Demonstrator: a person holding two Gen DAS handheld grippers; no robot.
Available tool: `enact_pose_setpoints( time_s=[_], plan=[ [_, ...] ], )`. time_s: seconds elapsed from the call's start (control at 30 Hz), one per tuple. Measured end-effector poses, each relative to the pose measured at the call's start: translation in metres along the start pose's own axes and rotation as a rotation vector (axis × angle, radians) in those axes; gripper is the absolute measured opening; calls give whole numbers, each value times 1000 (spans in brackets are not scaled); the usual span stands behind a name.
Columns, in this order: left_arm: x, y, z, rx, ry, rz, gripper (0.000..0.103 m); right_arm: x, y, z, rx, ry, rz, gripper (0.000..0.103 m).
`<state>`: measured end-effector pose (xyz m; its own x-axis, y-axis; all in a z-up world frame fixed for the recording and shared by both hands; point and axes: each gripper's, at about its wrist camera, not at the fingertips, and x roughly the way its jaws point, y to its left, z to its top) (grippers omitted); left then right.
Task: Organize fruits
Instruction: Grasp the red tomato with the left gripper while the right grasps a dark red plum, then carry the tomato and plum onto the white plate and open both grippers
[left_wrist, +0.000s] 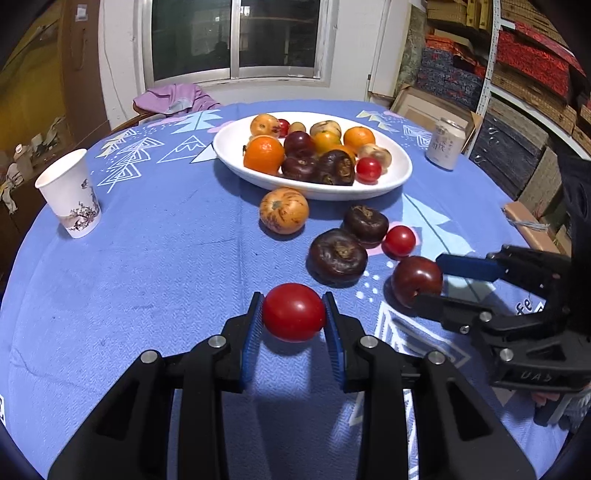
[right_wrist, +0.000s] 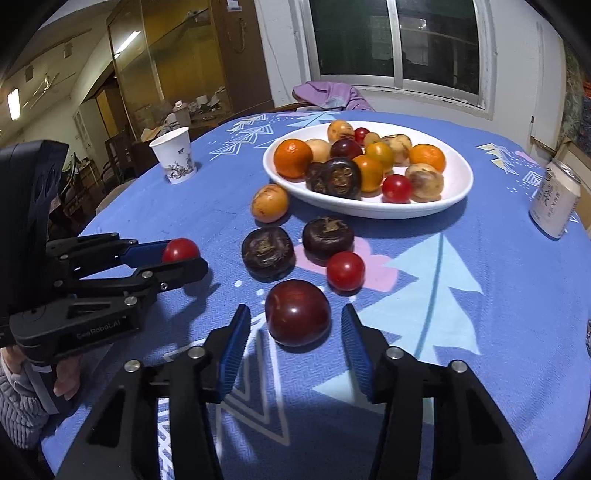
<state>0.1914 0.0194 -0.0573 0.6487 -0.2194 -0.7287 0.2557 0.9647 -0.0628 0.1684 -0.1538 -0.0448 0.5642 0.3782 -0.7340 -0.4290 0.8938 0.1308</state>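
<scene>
On the blue surface (left_wrist: 147, 295) the white bowl (left_wrist: 399, 181) lay ahead of both grippers. Our left gripper (left_wrist: 293, 312) clamped the red tomato (left_wrist: 293, 312); our right gripper (right_wrist: 295, 325) straddled the dark plum (right_wrist: 297, 317), jaws open, not touching.

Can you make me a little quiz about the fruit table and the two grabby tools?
1. True or false: the left gripper has its jaws closed on the red tomato.
2. Which fruit sits between the open jaws of the right gripper? A) orange B) dark red plum C) banana
3. Fill in: most of the fruit is piled in the white ____.

Key: 1 true; 2 B; 3 bowl.
</scene>
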Motion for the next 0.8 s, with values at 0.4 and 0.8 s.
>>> enact_pose_setpoints(
  time_s=[0.4,0.8],
  plan=[
    [-4,-2,6,-1,-21,-8,31,-9,-15,5,84,-20,43,38],
    [3,7,115,-38,-110,17,31,-45,-76,78,215,-193,-52,37]
  ],
)
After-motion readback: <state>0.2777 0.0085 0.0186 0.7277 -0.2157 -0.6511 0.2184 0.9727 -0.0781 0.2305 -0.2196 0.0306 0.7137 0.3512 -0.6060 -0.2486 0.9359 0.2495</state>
